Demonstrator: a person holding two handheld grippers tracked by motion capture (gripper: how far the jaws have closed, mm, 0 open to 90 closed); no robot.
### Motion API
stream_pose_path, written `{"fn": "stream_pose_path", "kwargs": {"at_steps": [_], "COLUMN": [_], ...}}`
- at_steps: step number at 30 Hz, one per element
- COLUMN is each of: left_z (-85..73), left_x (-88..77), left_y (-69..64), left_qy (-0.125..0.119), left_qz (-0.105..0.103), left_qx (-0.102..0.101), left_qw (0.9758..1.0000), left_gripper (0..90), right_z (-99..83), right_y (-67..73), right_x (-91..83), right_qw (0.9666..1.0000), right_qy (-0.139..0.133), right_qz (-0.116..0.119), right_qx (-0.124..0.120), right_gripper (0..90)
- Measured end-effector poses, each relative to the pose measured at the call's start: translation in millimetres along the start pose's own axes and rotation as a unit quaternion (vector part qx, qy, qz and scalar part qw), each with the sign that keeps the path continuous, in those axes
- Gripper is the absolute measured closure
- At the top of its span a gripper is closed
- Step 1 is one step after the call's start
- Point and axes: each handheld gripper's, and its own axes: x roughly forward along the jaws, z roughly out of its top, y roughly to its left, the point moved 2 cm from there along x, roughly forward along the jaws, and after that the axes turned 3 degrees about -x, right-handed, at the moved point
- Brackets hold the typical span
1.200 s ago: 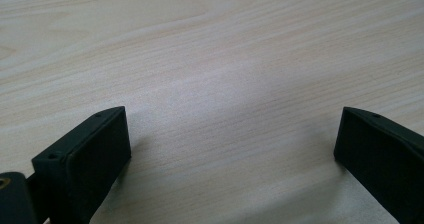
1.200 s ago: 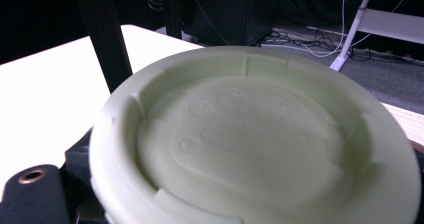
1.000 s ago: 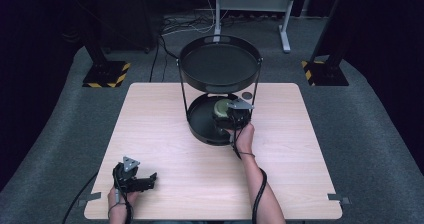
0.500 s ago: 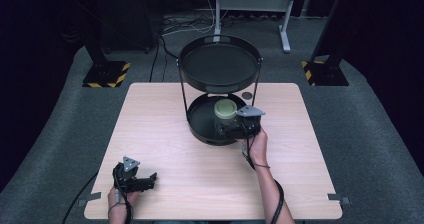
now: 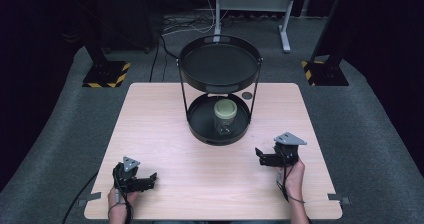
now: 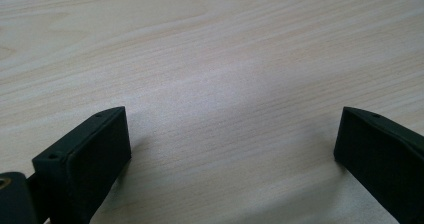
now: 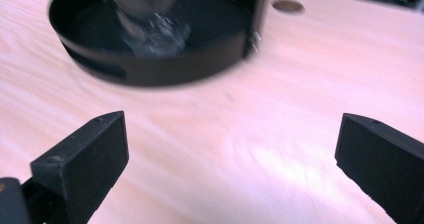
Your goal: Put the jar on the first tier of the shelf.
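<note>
And there it was, the jar (image 5: 225, 116) with its pale lid stood upright on the lower tray (image 5: 199, 122) of the black two-tier stand (image 5: 220, 64), set toward the back half of that tray, right under the wide upper tray (image 5: 186, 70). The stand itself sat at the far middle of the light wooden table (image 5: 165, 114). The right gripper (image 5: 264, 156) was down at the near right of the table, well apart from the stand, held in the person's right hand (image 5: 292, 174), its jaws spread wide and gripping nothing at all. From the right gripper view, the lower tray's wall (image 7: 165, 71) loomed ahead beyond the parted jaws, the jar's glass base (image 7: 150, 31) a blur inside it, and a small dark round hole in the tabletop (image 7: 288, 6) showed past the stand's post. Over on the near left, the left gripper (image 5: 145, 182) rested low by the table edge in the left hand (image 5: 120, 201), jaws likewise wide apart and empty, bare wood grain (image 6: 225, 84) between them.
</note>
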Motion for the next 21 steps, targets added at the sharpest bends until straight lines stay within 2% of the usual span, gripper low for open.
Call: {"fn": "stream_pose_path", "kwargs": {"at_steps": [5,9,16,17,19,21], "left_z": [0.0,0.0,-0.1,0.0,0.0,-0.1], "left_x": [0.0,0.0,0.0,-0.1,0.1,0.0], "left_y": [0.0,0.0,0.0,-0.1,0.0,-0.1], "left_qy": [0.0,0.0,0.0,0.0,0.0,0.0], "left_qz": [0.0,0.0,0.0,0.001,0.0,0.0], "left_qx": [0.0,0.0,0.0,0.001,0.0,0.001], "left_qw": [1.0,1.0,1.0,1.0,1.0,1.0], "left_gripper": [1.3,1.3,1.3,1.3,1.3,1.3], "right_z": [-28.5,-43.1,-58.8,-59.6,-59.3,-59.2], "right_y": [-9.9,-12.6,-12.4,-12.0,-10.0,-9.1], "right_x": [-13.3,-19.8,-17.3,-16.4,-16.5,-14.2], "right_qw": [0.9994,0.9989,0.9988,0.9985,0.9989,0.9984], "right_qy": [0.016,0.019,0.032,0.042,0.039,0.052], "right_qz": [-0.009,-0.01,-0.004,0.003,0.012,0.014], "right_qx": [0.029,0.042,0.036,0.035,0.023,0.02], "right_gripper": [0.0,0.0,0.0,0.0,0.0,0.5]}}
